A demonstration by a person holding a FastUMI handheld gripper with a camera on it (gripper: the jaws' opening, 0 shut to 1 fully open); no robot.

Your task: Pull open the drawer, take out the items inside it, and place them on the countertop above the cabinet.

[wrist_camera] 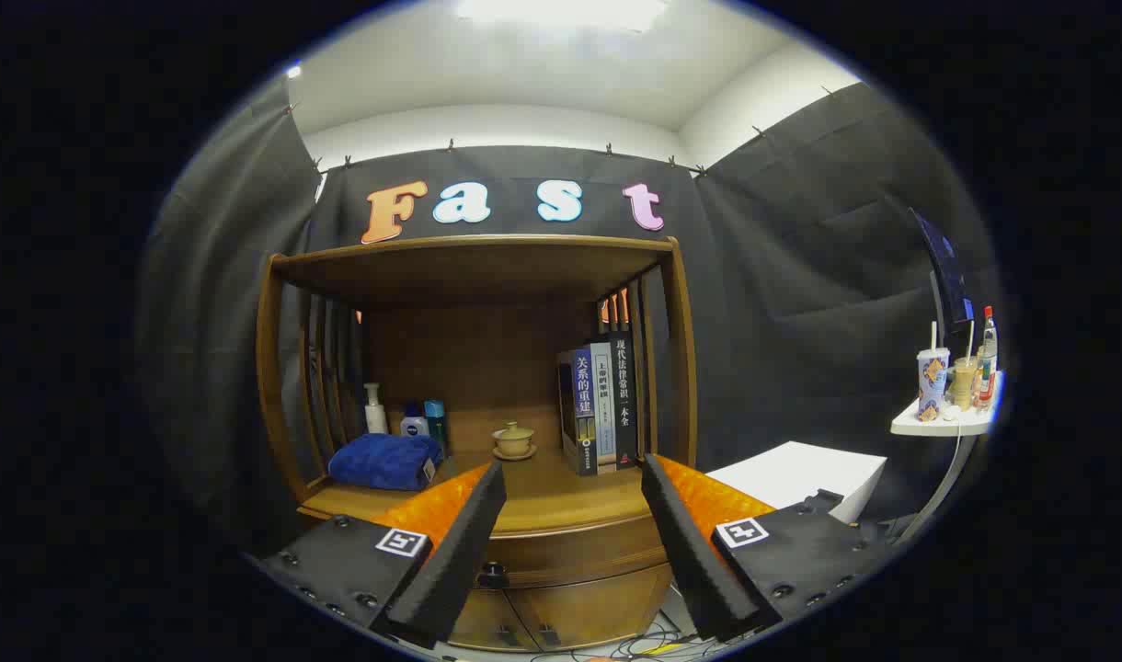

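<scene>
Below the table (561,515), your claw (572,478) is hanging wide open, empty — the drawer (570,556) is looking stiff, heavy; be taking its knob (493,576).

I see a wooden cabinet (476,386) with a flat countertop (561,501) under a roof board. On the countertop, at the left, lies a folded blue towel (384,462). Behind it stand a white pump bottle (375,410) and two small bottles (426,421). In the middle sits a little lidded cup (514,439) on a saucer. To the right, some books (601,405) stand upright, side by side. Far off to the right, a small white shelf (943,424) holds drinks (933,382).
</scene>
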